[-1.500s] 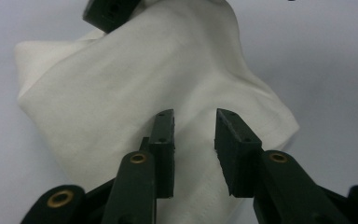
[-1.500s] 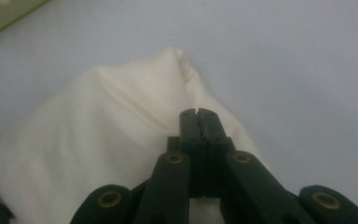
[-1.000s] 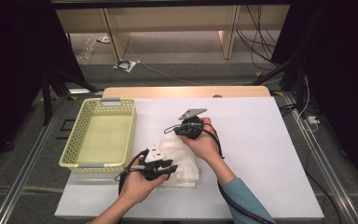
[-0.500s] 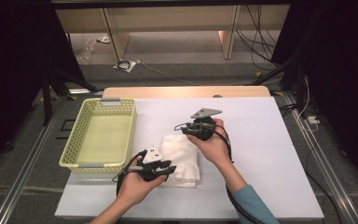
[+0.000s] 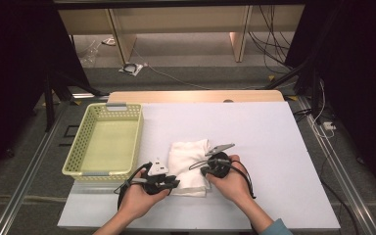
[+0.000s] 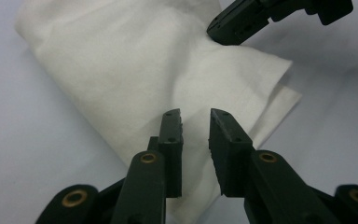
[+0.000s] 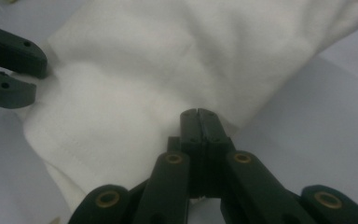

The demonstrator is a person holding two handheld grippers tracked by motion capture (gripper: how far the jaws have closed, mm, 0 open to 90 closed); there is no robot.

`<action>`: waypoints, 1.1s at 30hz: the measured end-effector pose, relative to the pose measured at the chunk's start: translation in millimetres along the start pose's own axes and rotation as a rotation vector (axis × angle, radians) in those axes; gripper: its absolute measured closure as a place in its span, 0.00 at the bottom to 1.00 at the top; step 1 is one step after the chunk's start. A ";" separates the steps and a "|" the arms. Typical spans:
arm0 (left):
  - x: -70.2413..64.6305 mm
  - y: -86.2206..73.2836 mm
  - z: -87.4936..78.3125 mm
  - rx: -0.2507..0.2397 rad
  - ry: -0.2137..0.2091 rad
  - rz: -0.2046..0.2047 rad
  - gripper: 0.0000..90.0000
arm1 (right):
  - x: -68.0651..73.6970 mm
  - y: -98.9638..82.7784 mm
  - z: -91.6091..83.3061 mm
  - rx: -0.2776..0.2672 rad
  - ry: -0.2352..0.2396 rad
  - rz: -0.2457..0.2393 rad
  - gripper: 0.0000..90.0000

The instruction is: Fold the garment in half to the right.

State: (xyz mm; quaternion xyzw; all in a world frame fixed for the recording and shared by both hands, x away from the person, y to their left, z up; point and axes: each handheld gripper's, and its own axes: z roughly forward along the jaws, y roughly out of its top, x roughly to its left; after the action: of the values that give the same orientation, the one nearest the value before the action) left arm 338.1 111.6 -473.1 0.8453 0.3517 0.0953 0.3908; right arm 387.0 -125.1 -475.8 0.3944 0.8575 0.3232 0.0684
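The folded white cloth [image 5: 188, 164] lies on the tabletop [image 5: 274, 137] between both tongs. The left tongs [image 6: 196, 128], closing but slightly spread, hover over its near-left corner; the right tongs [image 7: 199, 122], pressed together, pinch its right edge.

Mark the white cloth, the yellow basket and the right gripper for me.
white cloth [image 5: 186, 159]: high view, middle of the folded fabric.
yellow basket [image 5: 81, 171]: high view, its near rim.
right gripper [image 7: 199, 114]: right gripper view, where its closed fingers meet.

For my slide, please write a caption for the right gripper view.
Right gripper, jaws closed, at the edge of a folded white cloth on the table.
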 end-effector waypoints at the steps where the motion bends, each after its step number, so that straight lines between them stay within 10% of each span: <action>1: 0.6 -0.6 -0.4 0.007 0.003 0.003 0.82 | 1.8 -0.6 1.3 -0.003 -0.011 -0.013 1.00; 15: 11.9 -15.0 2.1 0.041 0.022 -0.027 0.83 | 20.1 -9.9 -0.5 0.000 -0.059 -0.068 1.00; 24: 12.5 -17.2 -0.4 0.038 0.032 -0.021 0.82 | 19.8 -16.0 -4.4 0.013 -0.009 -0.065 1.00; 33: 14.2 -15.7 -7.8 -0.022 0.044 -0.022 0.69 | 17.0 -22.8 -14.0 -0.074 -0.001 -0.088 0.91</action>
State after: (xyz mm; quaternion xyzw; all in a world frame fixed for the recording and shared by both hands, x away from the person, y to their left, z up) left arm 336.9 132.8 -480.9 0.8346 0.3686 0.1135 0.3933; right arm 355.8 -130.8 -476.4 0.3535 0.8616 0.3511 0.0973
